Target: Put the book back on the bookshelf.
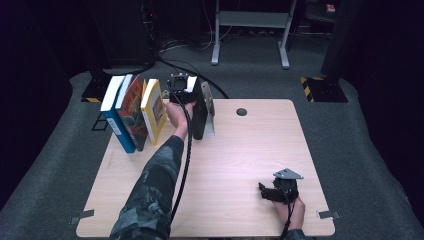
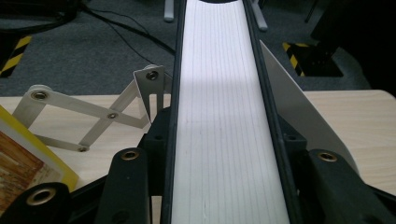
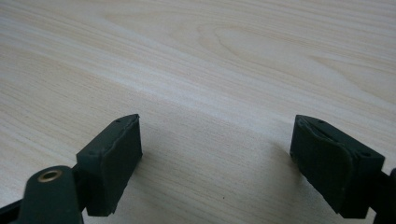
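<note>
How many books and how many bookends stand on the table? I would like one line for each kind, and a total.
Books: 4, namely a blue book, a dark red book, a yellow book and a black book.
Bookends: 1, a white bookend.
Total: 5

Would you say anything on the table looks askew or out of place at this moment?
Yes: the three books at the table's back left lean to one side instead of standing upright. The black book, clamped in the left gripper, stands apart from them beside the metal bookend.
</note>
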Available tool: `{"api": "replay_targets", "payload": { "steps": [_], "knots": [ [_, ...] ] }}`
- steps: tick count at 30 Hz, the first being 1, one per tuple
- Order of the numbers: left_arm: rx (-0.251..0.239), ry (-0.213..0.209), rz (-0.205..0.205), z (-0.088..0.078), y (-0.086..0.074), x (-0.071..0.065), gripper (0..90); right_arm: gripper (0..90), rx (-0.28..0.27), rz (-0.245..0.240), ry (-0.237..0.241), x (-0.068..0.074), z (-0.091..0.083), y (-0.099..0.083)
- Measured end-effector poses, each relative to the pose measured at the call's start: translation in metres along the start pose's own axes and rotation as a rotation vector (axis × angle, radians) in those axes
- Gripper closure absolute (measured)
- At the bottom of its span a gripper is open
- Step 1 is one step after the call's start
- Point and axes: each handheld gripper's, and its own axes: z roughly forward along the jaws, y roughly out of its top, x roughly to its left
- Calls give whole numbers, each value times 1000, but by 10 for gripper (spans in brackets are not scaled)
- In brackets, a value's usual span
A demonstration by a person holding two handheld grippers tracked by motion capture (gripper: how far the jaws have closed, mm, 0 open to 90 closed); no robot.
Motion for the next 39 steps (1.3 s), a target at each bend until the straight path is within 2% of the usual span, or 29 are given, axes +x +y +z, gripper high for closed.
{"api": "replay_targets", "payload": {
  "steps": [1, 2, 5, 7, 11, 14, 15, 21, 25, 27, 29, 31, 33, 36, 37, 38, 39],
  "knots": [
    [30, 16, 35, 0, 2, 0, 497, 160, 3, -2, 3, 0, 0, 0],
    [35, 27, 42, -1, 3, 1, 472, 160, -1, -5, 2, -1, 0, 0],
    [38, 29, 41, -2, 4, 3, 386, 159, 2, -5, 2, -1, 0, 0],
    [36, 16, 38, -8, 4, 7, 359, 159, 0, -2, 2, -1, 0, 0],
    [21, -22, 48, -20, 1, 10, 273, 156, -4, 11, 8, -2, -1, 0],
    [27, -61, 79, -32, -3, 11, 210, 153, -5, 4, 14, -3, 0, 0],
    [25, -73, 98, -37, -4, 12, 200, 154, -6, 3, 15, -3, 0, 0],
    [32, -146, 150, -62, -13, 19, 162, 152, -1, -1, 13, -3, 0, 0],
    [1, -183, 186, -80, -21, 23, 153, 139, 1, 1, 25, -4, 0, 0],
    [-25, -195, 189, -89, -27, 24, 147, 132, -3, 6, 35, -4, 0, 0],
    [-32, -225, 199, -100, -34, 28, 135, 131, -2, 13, 31, -4, -1, 0],
    [-42, -234, 245, -111, -41, 30, 128, 122, 0, 13, 25, -4, 0, 0],
    [-51, -265, 244, -123, -50, 34, 101, 121, 6, 23, 16, -4, 0, 0],
    [-64, -291, 243, -134, -64, 40, 82, 117, 10, 19, 3, -3, 1, 0],
    [-64, -291, 243, -134, -64, 40, 78, 117, 10, 19, 3, -3, 1, 0],
    [-59, -303, 250, -139, -71, 43, 69, 94, 18, 1, 2, -2, 1, 0],
    [-54, -316, 252, -143, -85, 45, 62, 74, 18, 8, 5, -1, 2, 1]
  ]
}}
